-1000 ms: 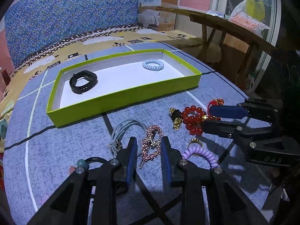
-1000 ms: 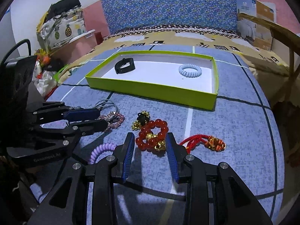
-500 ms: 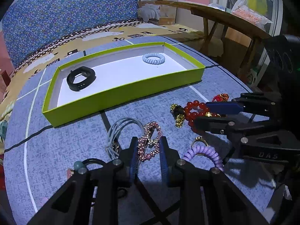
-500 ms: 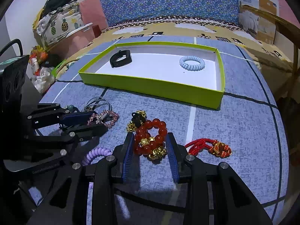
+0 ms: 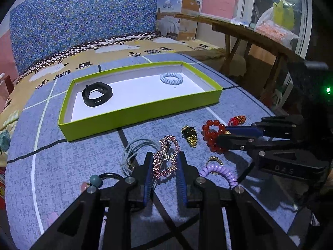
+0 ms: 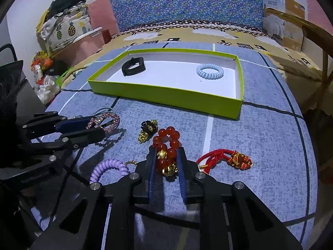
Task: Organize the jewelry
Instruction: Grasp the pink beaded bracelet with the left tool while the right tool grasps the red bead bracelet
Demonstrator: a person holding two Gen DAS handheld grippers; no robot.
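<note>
Lime-green tray [image 6: 170, 98] — white inside; red bead bracelet [image 6: 166, 143], lilac coil [image 6: 109, 167], blue-grey cloth [image 6: 260, 135].

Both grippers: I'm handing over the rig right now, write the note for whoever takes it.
Left gripper: shut on the pink clip.
Right gripper: shut on the red beads.
Done: black band and blue coil lie in the green tray.
Left: both held pieces, then purple coil, red cord, gold charm, grey cord.
</note>
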